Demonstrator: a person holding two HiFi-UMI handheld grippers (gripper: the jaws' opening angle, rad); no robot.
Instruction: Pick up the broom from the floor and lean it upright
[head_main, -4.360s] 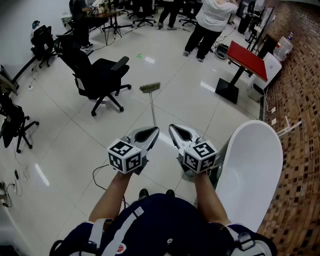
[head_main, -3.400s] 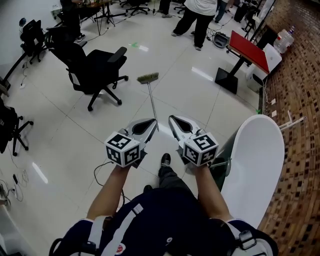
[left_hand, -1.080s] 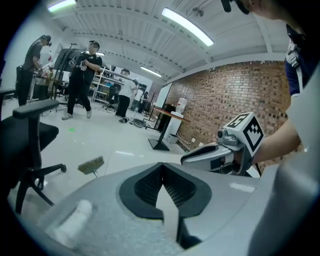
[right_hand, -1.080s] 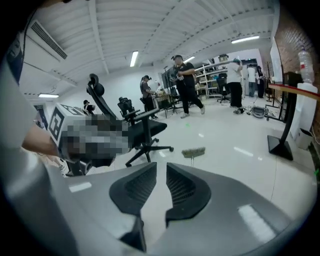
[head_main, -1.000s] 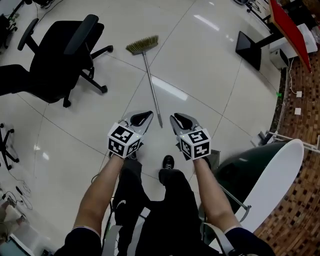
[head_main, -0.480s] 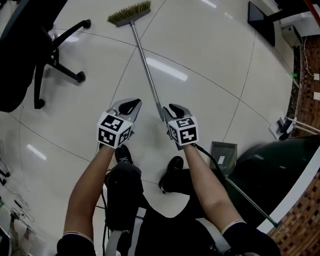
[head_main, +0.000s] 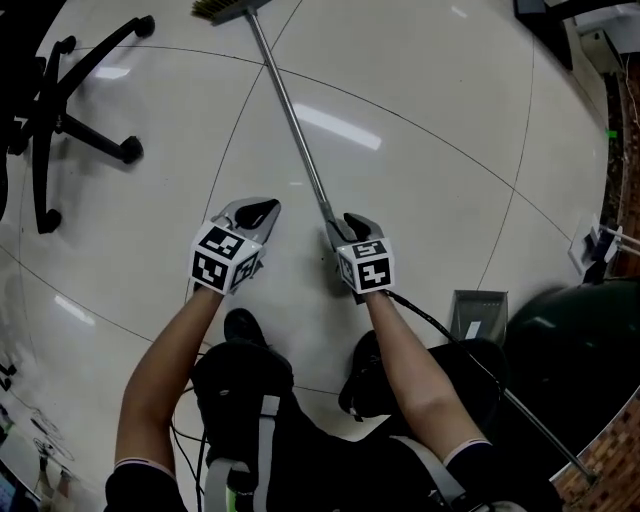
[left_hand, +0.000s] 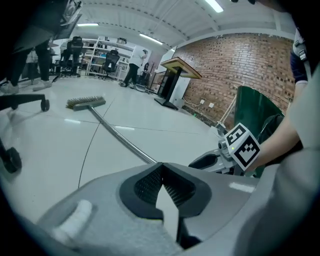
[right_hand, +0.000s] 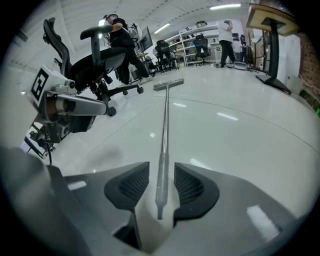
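Observation:
The broom lies flat on the white tiled floor, its bristle head (head_main: 225, 8) far away and its metal handle (head_main: 300, 150) running back toward me. My right gripper (head_main: 342, 226) is low over the handle's near end. In the right gripper view the grey handle tip (right_hand: 160, 186) sits between the jaws, which are opening, and the pads stand clear of it on both sides. My left gripper (head_main: 252, 212) hovers to the left of the handle, shut and empty. The left gripper view shows the broom head (left_hand: 86, 102) and the right gripper (left_hand: 216, 161).
A black office chair (head_main: 50, 100) stands at the left. A grey dustpan (head_main: 478, 316) and a dark green bin (head_main: 585, 345) are at the right. My shoes (head_main: 242, 326) are just behind the grippers. People and a lectern (left_hand: 172, 82) stand far off.
Both grippers have dropped toward the floor as the person bent down. The right jaws have opened and now straddle the handle's end. The left gripper stays shut.

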